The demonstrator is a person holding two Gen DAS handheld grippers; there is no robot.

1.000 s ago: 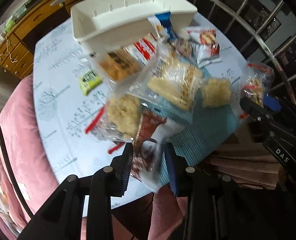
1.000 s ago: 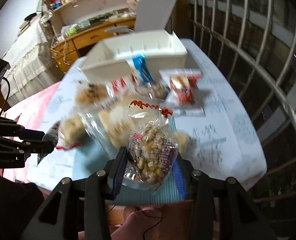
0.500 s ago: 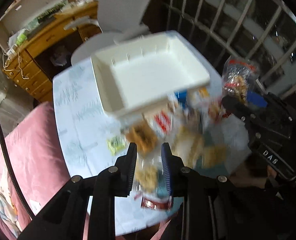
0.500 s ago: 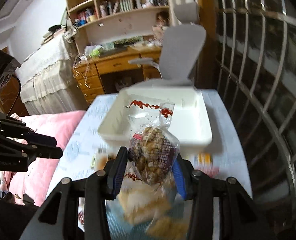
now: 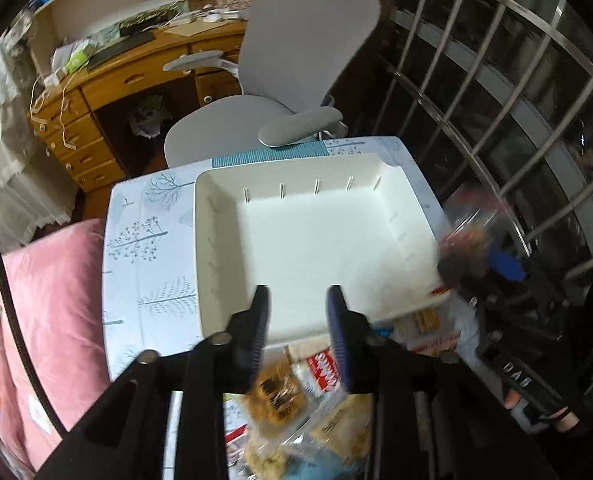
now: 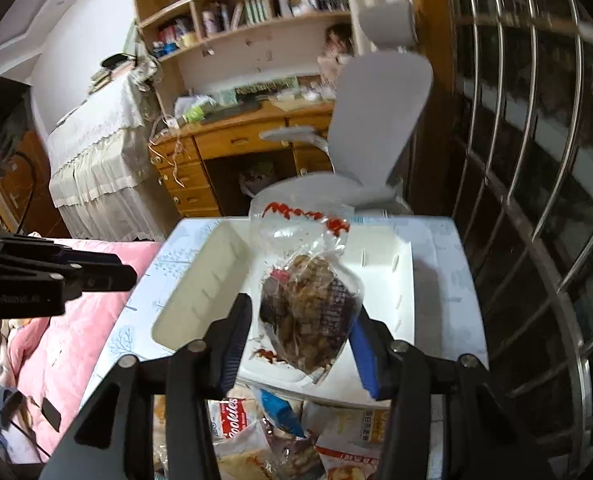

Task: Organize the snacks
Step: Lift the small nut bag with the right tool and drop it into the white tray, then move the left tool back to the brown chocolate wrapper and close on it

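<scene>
Nearest the person, a heap of loose snack packets (image 5: 296,396) lies on the pale tree-printed worktop (image 5: 144,264), a red "Cookies" packet (image 6: 226,416) among them. Just beyond stands the shallow white rectangular plastic tray (image 5: 216,248), bare inside. Over its near edge the left gripper (image 5: 298,312) hangs with jaws opening and nothing between them. The right gripper (image 6: 302,328), jaws also opening, has a clear crinkly bag of brown snack mix (image 6: 308,316) between them above the tray, against the blue pad. Past the worktop a grey office chair (image 5: 296,40) blocks the wooden desk (image 5: 108,92); metal window bars (image 6: 536,200) run along the right.
</scene>
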